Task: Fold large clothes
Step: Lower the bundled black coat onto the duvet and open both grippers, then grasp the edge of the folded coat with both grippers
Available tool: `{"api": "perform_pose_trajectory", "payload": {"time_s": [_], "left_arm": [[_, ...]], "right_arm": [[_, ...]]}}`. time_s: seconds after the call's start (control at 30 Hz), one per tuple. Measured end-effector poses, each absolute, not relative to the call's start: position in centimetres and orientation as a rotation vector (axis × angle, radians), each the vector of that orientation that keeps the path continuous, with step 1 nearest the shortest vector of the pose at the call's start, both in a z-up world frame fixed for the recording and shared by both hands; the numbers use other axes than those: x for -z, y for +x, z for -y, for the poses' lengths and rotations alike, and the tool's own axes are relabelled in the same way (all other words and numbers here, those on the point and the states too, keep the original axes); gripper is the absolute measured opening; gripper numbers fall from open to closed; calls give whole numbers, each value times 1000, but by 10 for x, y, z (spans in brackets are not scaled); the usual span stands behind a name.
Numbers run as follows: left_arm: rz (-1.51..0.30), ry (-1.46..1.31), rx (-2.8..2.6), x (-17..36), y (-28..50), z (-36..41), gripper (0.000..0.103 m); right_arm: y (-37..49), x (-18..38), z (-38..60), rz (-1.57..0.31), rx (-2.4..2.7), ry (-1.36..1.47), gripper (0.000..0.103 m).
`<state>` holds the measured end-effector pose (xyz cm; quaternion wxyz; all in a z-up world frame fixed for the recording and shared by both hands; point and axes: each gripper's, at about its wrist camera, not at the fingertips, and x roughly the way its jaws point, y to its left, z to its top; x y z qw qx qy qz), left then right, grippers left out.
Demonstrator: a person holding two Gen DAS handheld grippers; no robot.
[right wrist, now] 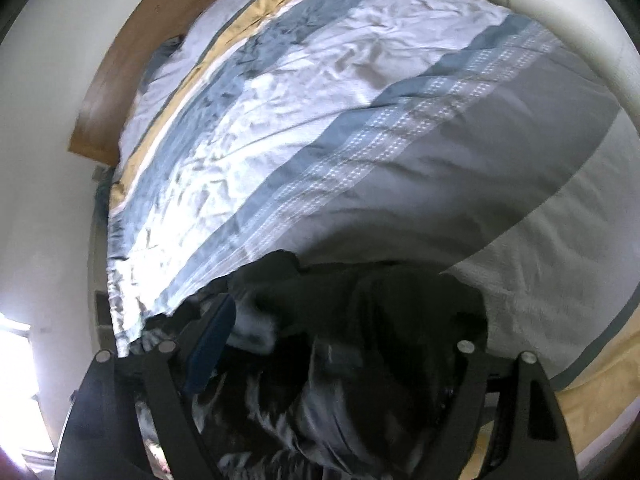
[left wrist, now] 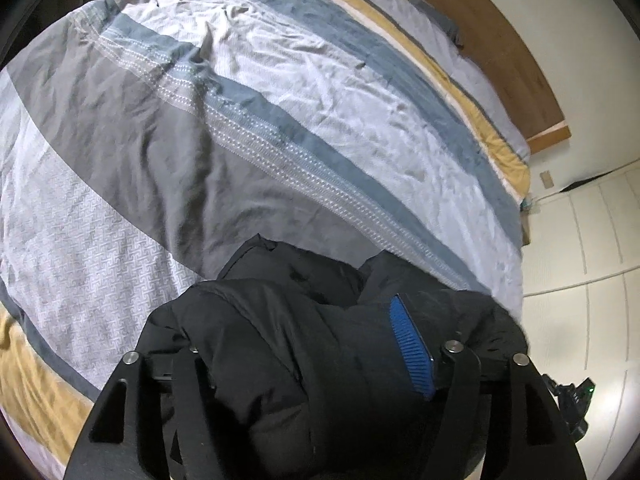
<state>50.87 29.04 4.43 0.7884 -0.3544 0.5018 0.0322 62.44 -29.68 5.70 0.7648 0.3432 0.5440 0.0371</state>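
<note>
A black puffy jacket (left wrist: 280,344) lies bunched on the striped bed cover, filling the bottom of both wrist views. My left gripper (left wrist: 296,312) hangs just above it, open, with a thick fold of the jacket bulging up between its fingers. The blue ribbed pad (left wrist: 412,348) of one finger shows bare on the right; the other finger is hidden under cloth. In the right wrist view the jacket (right wrist: 400,320) looks blurred and dark. My right gripper (right wrist: 344,308) is open wide over it, its dark blue pad (right wrist: 212,344) at the left and the opposite finger hidden by fabric.
The bed cover (left wrist: 280,120) has grey, blue, white and mustard stripes and stretches away to a wooden headboard (left wrist: 500,40) with a pillow (left wrist: 436,12). White cupboard doors (left wrist: 580,240) stand beside the bed. A small dark device (left wrist: 576,396) sits low on the right. A white wall (right wrist: 48,160) runs along the bed's other side.
</note>
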Motion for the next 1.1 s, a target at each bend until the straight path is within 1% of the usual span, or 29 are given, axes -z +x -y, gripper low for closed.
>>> {"api": "perform_pose_trajectory", "payload": {"time_s": [0.07,0.23,0.33,0.43,0.63,0.73,0.87,1.0,1.1], "left_arm": [[-1069,-779,-66,-52,509,-292,69],[-1019,-881,-37,-69,504,-302,76],[-999,-913,-31,-80,501,-308,77],[-978,-915,-17,-91,497,-311,79],[-904,-947,-10,-112,487,-325,85],[-878,-878,-16,-129,480,-323,86],[-893,-716,-4,-139,473,-292,86],[-951,-568,19,-116,471,-246,86],[-1002,-515,49,-92,478,-215,86]], "right_arm": [[623,-62,312,-1180,-119,839,91],[615,-91,351,-1080,-92,947,92],[608,-112,361,-1050,-72,892,92],[598,-121,357,-1041,-77,825,92],[572,-117,330,-1050,-121,708,92],[558,-113,304,-1060,-162,634,92],[547,-106,265,-1074,-207,522,92],[541,-94,221,-1083,-256,414,92],[546,-85,194,-1095,-273,341,92]]}}
